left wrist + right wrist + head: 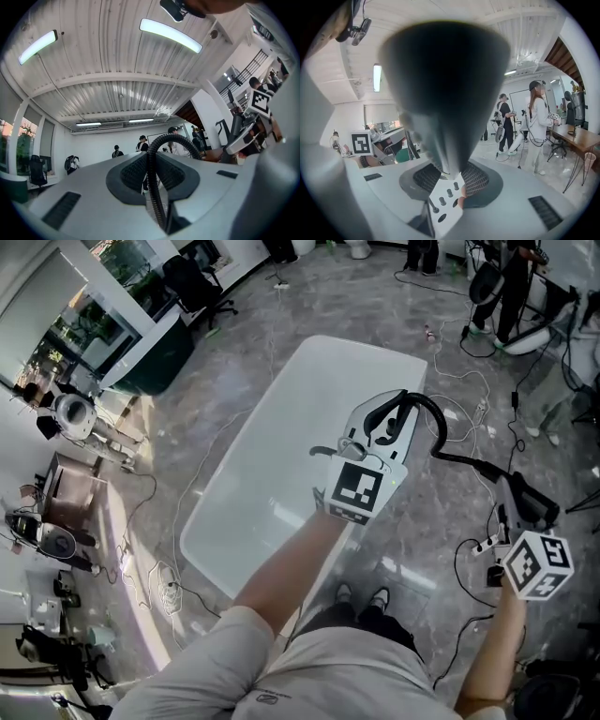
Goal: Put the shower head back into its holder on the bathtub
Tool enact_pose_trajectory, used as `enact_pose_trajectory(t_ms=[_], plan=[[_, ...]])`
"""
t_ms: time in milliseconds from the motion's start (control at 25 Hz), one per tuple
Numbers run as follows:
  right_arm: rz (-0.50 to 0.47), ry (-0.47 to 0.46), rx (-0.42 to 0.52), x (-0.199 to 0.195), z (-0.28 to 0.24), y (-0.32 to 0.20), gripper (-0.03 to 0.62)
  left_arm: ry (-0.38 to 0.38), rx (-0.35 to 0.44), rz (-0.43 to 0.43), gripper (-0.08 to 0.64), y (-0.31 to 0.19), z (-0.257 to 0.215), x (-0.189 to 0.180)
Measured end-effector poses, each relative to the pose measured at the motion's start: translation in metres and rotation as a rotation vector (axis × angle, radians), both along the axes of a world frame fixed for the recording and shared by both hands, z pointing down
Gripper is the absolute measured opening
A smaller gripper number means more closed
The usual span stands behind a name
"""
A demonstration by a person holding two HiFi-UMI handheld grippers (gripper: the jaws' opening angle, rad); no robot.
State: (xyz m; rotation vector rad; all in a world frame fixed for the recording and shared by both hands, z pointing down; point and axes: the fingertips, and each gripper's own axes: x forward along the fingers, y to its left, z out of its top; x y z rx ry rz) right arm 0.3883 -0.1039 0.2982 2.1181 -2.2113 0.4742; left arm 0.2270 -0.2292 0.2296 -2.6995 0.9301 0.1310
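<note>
Shower head (pixel 445 93) sits clamped between the right gripper's (pixel 450 182) jaws. The left gripper (pixel 153 187) pinches the hose (pixel 171 136) between its own, probably keeping slack managed above the tub (pixel 281 446).

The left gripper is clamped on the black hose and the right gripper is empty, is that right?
No, the right gripper is not empty: the right gripper view shows its jaws shut on the shower head. The left gripper does clamp the black hose.

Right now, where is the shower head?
Head view, lower right: the shower head is clamped in the right gripper, over the floor right of the tub, its hose arching to the left gripper.
</note>
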Motion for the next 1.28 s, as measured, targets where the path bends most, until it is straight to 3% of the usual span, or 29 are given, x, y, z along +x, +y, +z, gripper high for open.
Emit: enact_pose_trajectory(t_ms=[200, 560, 840, 1080, 1280], plan=[[-0.008, 0.003, -0.024, -0.010, 0.013, -0.003, 0.141, -0.049, 0.034, -0.030, 0.057, -0.017, 0.020, -0.005], [0.024, 0.032, 0.000, -0.023, 0.001, -0.006, 0.141, -0.024, 0.093, 0.007, 0.055, -0.043, 0.004, 0.012], [0.025, 0.041, -0.022, -0.030, 0.009, -0.004, 0.141, -0.024, -0.012, 0.010, 0.054, -0.042, 0.049, -0.001], [0.038, 0.046, -0.034, -0.036, 0.014, 0.001, 0.141, -0.060, -0.007, 0.048, 0.054, -0.036, 0.064, 0.017], [0.015, 0.015, -0.029, -0.050, 0.022, -0.004, 0.141, -0.094, -0.036, 0.007, 0.054, -0.034, 0.080, -0.022]])
